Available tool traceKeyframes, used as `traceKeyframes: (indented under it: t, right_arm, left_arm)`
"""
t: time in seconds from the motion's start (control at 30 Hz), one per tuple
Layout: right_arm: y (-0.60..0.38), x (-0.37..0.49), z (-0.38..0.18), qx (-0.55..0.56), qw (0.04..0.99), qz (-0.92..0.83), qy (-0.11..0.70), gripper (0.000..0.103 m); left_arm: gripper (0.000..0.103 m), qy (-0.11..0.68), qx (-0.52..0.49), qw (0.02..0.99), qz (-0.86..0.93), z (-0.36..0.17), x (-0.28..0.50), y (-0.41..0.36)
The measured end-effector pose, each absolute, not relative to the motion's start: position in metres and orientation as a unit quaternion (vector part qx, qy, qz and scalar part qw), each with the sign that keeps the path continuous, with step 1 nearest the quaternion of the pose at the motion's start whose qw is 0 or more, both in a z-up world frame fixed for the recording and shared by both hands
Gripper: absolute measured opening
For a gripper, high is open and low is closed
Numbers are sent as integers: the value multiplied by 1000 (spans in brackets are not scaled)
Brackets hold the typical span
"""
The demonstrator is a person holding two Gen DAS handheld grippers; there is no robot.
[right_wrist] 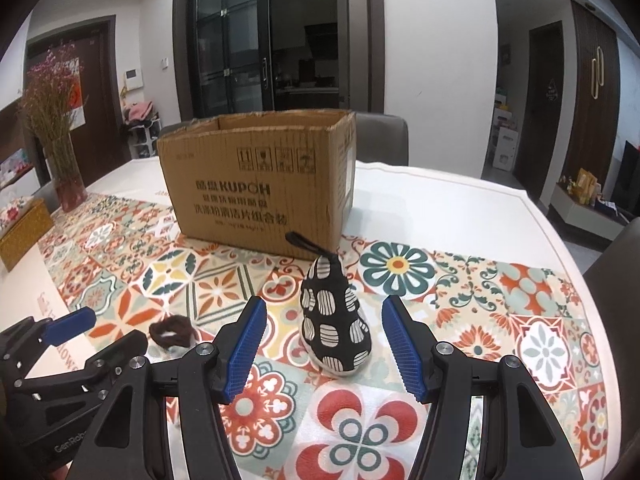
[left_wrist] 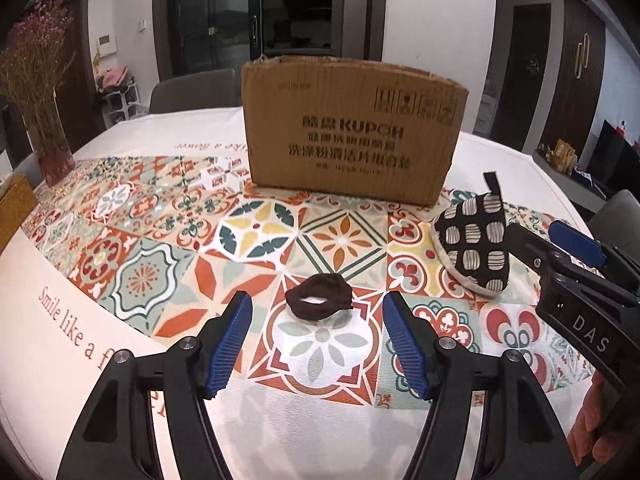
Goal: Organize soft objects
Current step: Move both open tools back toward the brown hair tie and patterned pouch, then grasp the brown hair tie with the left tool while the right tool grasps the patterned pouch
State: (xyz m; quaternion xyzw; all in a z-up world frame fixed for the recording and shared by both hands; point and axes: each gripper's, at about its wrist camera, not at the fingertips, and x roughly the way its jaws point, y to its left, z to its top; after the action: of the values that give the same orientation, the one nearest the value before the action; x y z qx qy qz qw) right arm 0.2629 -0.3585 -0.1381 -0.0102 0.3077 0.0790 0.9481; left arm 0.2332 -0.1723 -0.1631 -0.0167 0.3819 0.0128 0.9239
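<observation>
A dark brown scrunchie [left_wrist: 340, 293] lies on the patterned tablecloth [left_wrist: 256, 232], just ahead of my left gripper [left_wrist: 316, 299]. Its blue pads stand open either side of the scrunchie's line without touching it. To the right, a black oven mitt [left_wrist: 474, 240] with white striped spots and a black loop lies flat. My right gripper [right_wrist: 325, 303] is open too, its pads apart from the mitt [right_wrist: 332, 320], which lies ahead between them. An open-topped cardboard box [left_wrist: 352, 132] stands behind both items. Each gripper shows in the other's view: the right gripper [left_wrist: 548, 240] and the left gripper [right_wrist: 100, 334].
A glass vase of dried flowers [right_wrist: 68, 176] stands at the far left of the table, with a yellow tissue box [right_wrist: 24, 228] nearer. A grey chair [right_wrist: 380, 136] stands behind the cardboard box [right_wrist: 256, 188], and another chair [right_wrist: 616, 264] at the right edge.
</observation>
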Motion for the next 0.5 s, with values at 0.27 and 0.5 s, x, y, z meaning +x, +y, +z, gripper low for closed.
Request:
traceKeyframes:
  t: [0.27, 0.5]
  right_arm:
    - [-357, 279, -160, -7, 938, 88, 334, 61]
    - [-353, 290, -170, -16, 934, 90, 344, 61]
  left_arm:
    - [67, 402, -16, 915, 22, -182, 249, -174]
    - [67, 424, -26, 905, 25, -197, 263, -172]
